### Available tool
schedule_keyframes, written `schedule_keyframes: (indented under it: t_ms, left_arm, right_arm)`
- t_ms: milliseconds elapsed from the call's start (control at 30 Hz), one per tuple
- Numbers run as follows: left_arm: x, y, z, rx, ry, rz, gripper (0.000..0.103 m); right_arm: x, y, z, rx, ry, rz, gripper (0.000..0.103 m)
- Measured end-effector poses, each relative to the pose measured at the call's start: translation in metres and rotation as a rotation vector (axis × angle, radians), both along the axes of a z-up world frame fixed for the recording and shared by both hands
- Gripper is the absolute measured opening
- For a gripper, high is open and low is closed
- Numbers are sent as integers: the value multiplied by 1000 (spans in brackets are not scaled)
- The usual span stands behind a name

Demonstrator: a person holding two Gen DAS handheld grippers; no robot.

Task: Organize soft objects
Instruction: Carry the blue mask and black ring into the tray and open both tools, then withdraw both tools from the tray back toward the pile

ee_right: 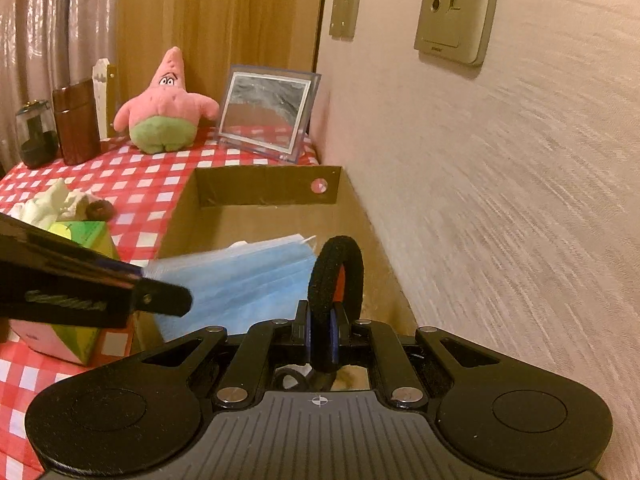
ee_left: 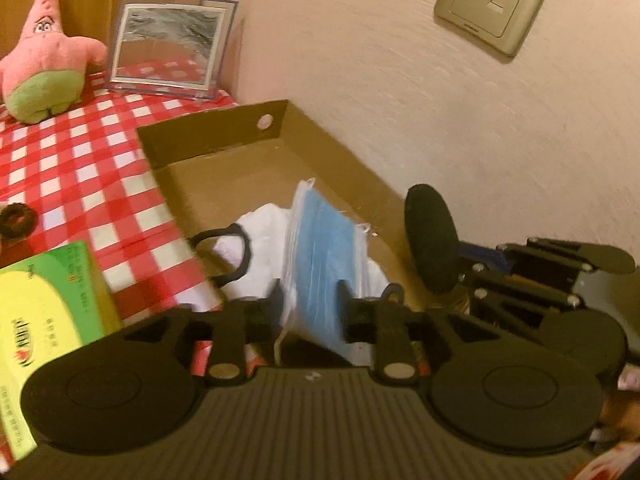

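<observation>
The left claw (ee_left: 310, 308) stands narrowly parted around a stack of blue face masks (ee_left: 324, 256), over the cardboard box (ee_left: 224, 136). The right claw (ee_right: 323, 334) is clamped on a black hair tie (ee_right: 336, 276) above the same box, which sits against the wall (ee_right: 500, 200) at the table's edge. Red-checked cloth (ee_right: 152, 184) covers the table; a pink plush star (ee_right: 166, 106) and a mirror (ee_right: 266, 114) stand at its far edge.

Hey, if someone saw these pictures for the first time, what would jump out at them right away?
Probably the blue face masks hanging between the left gripper's parted jaws over the cardboard box by the wall. Next, the black hair tie pinched upright in the right gripper, and the pink starfish plush at the back of the checkered tablecloth.
</observation>
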State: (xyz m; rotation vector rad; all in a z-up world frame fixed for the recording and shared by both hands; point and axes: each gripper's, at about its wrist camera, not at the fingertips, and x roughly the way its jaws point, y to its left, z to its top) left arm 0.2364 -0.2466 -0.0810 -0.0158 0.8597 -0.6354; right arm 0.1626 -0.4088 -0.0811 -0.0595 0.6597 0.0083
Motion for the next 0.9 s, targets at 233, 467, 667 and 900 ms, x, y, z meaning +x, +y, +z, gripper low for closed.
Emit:
schedule_keyframes:
  t_ms: [233,467,667,900]
  left_arm:
    - [-12,27,15,11,-49,26,30]
    - [-23,44,27,41,-86,49,35]
    - [-38,61,36,61,-121,64,35]
    - [-68,81,51,76,-166,95,36]
  right_arm:
    - [9,5,-1,6,-7,30,10]
    - [10,7,-3,34,-6,32,27]
    - [-4,8,5,43,-9,18,32]
    - [-29,24,29,66,-38,23,32]
